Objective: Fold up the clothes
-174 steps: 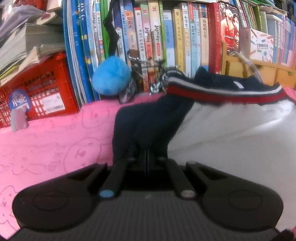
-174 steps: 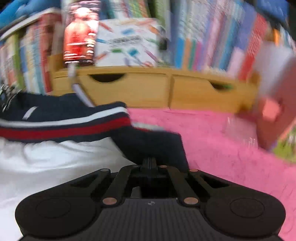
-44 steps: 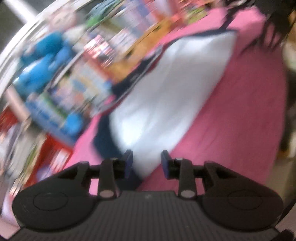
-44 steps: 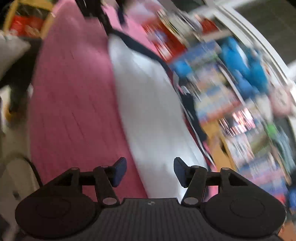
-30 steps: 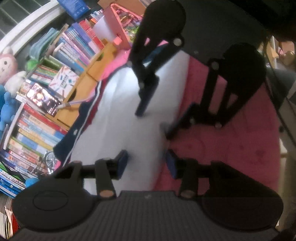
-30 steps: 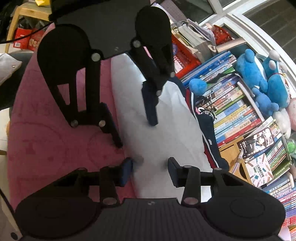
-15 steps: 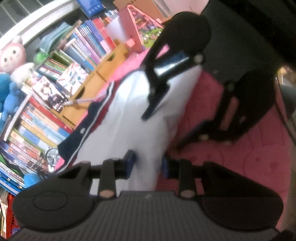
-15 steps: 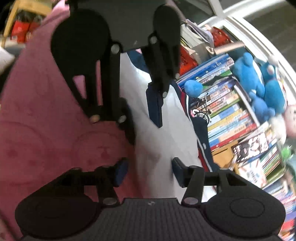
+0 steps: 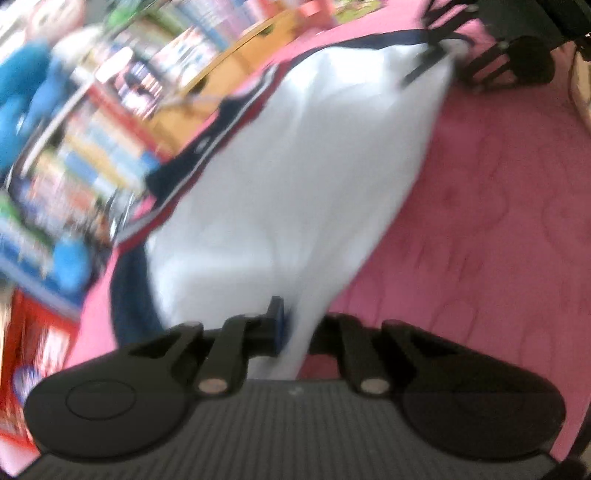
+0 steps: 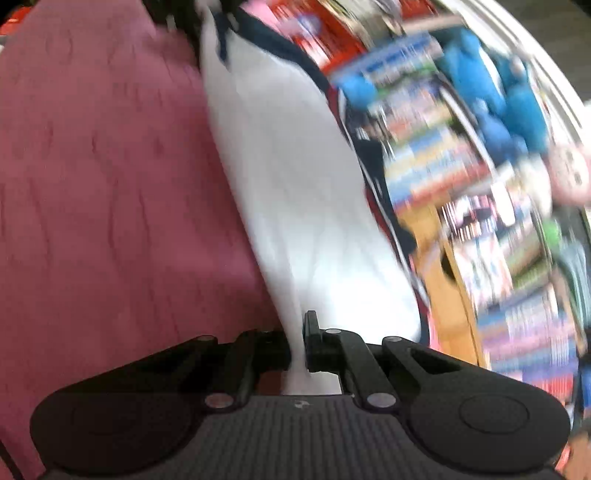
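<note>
A white garment (image 9: 303,166) with a navy, red-striped collar band (image 9: 207,155) lies stretched on the pink bed cover (image 9: 498,221). My left gripper (image 9: 295,325) has its jaws closing tight on one end of the white near edge, and cloth fills the gap. In the right wrist view my right gripper (image 10: 297,343) pinches the other end of the same garment (image 10: 288,177), with fabric squeezed between its pads. Each gripper appears small at the far end of the other's view: the right gripper (image 9: 454,62) and the left gripper (image 10: 199,14). Both views are motion-blurred.
Behind the garment stands a row of books (image 10: 443,155), with blue plush toys (image 10: 509,96) above it. There is also a wooden drawer box (image 9: 236,62) and a red crate (image 9: 33,354). The pink cover (image 10: 92,184) spreads on the near side.
Both grippers went from open over the white edge to closed on it. They have drawn apart, so each now looks small and far in the other's view, and the garment is pulled long between them.
</note>
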`<control>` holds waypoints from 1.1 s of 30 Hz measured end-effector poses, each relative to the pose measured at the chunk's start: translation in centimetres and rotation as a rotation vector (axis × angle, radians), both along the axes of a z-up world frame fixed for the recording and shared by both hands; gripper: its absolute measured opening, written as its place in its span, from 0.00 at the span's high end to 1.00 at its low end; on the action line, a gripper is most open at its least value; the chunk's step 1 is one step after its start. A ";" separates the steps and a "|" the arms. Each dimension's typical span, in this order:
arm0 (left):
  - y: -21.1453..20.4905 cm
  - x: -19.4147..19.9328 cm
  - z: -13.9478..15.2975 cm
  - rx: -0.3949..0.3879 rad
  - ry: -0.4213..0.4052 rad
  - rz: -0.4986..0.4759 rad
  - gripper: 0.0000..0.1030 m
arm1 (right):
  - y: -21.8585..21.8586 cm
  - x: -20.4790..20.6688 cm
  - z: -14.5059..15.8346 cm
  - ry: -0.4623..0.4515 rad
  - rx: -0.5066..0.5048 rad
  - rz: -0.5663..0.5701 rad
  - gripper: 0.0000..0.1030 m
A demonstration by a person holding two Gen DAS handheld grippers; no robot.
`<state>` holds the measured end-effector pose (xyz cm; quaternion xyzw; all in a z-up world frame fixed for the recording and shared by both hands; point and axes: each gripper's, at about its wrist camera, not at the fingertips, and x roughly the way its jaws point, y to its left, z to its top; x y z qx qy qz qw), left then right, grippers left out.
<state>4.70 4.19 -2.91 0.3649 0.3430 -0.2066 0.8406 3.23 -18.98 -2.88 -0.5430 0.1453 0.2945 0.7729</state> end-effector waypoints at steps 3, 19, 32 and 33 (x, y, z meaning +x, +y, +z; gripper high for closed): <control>2.1 -0.9 0.3 -0.007 0.019 0.057 0.90 | -2.5 -0.2 -0.4 -0.010 -0.010 -0.064 0.94; 6.2 -4.8 0.9 -0.033 0.019 0.211 0.86 | -10.2 -2.5 2.0 0.127 0.105 -0.198 0.89; 3.6 -6.1 7.7 -0.716 -0.039 0.226 0.42 | -11.1 -0.2 6.7 0.359 0.912 -0.273 0.56; 1.8 -4.9 7.7 -0.718 -0.049 0.238 0.42 | -10.1 0.9 6.6 0.352 0.924 -0.278 0.47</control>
